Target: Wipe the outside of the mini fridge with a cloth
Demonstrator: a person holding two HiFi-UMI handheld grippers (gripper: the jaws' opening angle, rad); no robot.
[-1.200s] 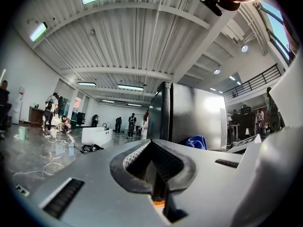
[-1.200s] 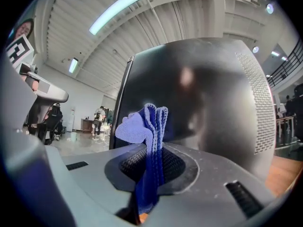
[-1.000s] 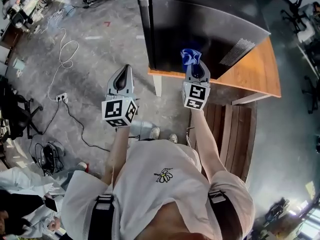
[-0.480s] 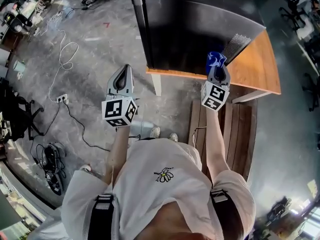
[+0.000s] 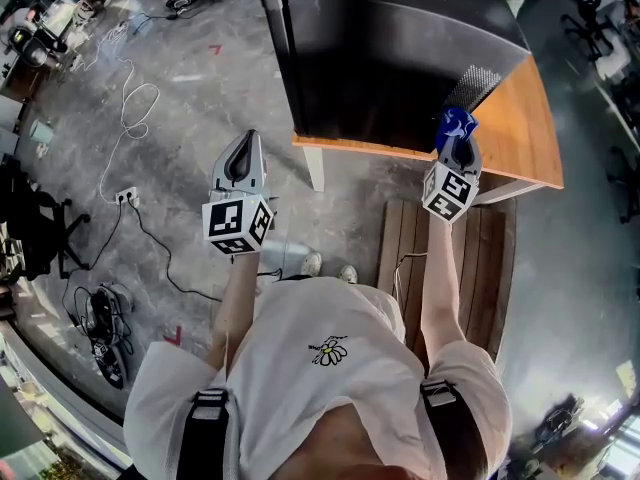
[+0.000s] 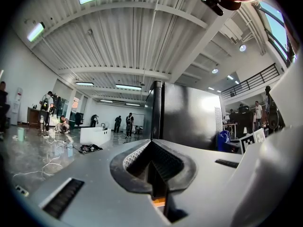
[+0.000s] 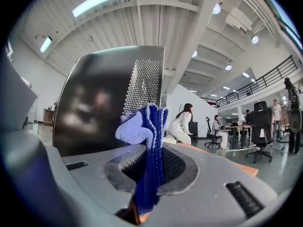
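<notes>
— How far along is it?
— The left gripper (image 5: 243, 153) hangs over the floor (image 5: 180, 118), jaws together, holding nothing. The mini fridge (image 5: 400, 58) stands on the tabletop (image 5: 520, 138). The right gripper (image 5: 455, 153) pinches the blue cloth (image 5: 455, 126) near the fridge's perforated vent (image 5: 478, 90).
— Touching?
— Cannot tell. No wiped streaks show, so I'd judge most of the outside is left to do.
</notes>
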